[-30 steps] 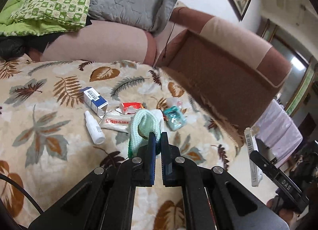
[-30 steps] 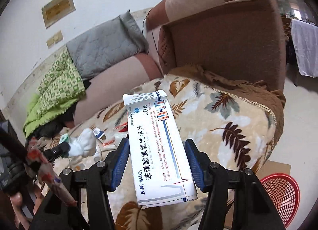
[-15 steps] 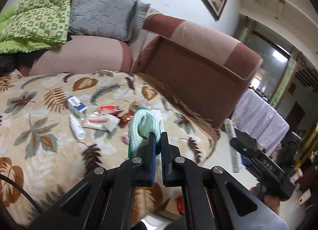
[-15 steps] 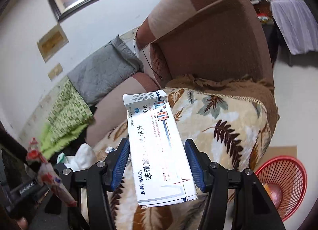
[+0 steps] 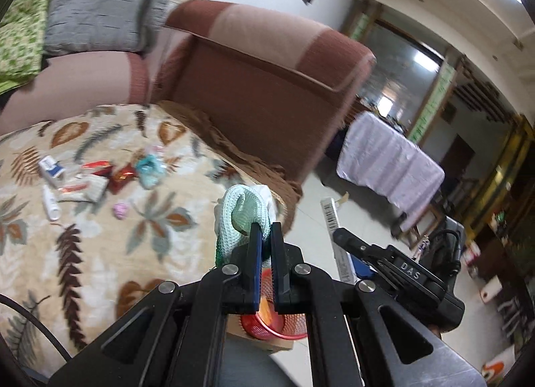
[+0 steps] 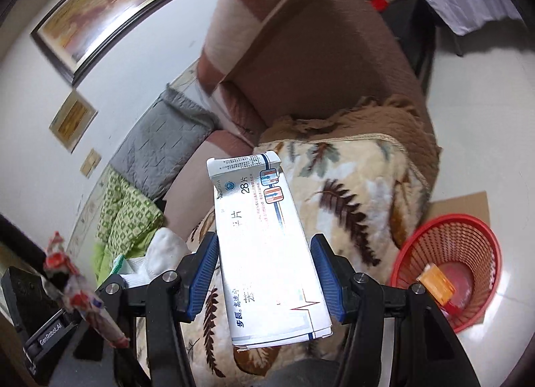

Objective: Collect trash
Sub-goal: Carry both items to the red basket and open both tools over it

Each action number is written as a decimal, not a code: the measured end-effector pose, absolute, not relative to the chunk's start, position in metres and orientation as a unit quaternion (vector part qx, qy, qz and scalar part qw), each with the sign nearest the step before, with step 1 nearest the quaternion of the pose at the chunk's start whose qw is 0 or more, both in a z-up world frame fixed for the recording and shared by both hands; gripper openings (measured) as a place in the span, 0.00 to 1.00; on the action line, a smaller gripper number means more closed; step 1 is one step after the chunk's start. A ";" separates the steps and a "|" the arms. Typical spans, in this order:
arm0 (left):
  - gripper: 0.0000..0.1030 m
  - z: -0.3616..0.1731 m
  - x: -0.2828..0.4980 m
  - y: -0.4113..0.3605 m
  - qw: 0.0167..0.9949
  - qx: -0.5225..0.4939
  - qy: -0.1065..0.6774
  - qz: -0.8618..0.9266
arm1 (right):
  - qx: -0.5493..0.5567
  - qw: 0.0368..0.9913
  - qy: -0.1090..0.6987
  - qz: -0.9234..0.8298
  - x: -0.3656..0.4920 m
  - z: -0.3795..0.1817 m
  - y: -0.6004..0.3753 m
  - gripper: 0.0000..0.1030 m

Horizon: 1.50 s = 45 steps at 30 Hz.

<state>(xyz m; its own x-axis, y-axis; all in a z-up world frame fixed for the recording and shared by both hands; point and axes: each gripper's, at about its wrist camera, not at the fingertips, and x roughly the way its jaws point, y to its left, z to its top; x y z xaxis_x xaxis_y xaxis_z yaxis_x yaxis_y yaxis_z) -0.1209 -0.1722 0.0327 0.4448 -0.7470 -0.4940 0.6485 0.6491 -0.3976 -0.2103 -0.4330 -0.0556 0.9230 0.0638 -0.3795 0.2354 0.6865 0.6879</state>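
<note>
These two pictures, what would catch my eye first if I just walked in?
Probably the long white medicine box filling the middle of the right view, clamped between the blue-padded jaws of the right gripper, with a red mesh basket on the floor just to its right. In the left view, the left gripper pinches a pale green knitted cloth above the leaf-patterned blanket, where small litter lies scattered.

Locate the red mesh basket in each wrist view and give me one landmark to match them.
Left wrist: the red mesh basket sits low at centre, mostly hidden behind the left gripper, on the floor by the blanket's edge.
Right wrist: it stands at lower right on the floor, with an orange packet inside.
Shared landmark: the brown armchair behind the leaf-patterned blanket.
</note>
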 end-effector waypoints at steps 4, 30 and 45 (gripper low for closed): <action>0.04 0.023 -0.130 -0.206 0.833 -0.046 0.350 -0.426 | 0.428 0.878 0.202 -0.071 -0.224 -0.078 -0.454 0.60; 0.04 -0.099 -0.100 -0.333 0.733 0.004 0.504 -0.457 | 0.438 0.829 0.284 -0.198 -0.247 -0.165 -0.538 0.60; 0.47 -0.090 -0.094 -0.319 0.737 -0.016 0.502 -0.452 | 0.477 0.817 0.253 -0.200 -0.253 -0.154 -0.538 0.76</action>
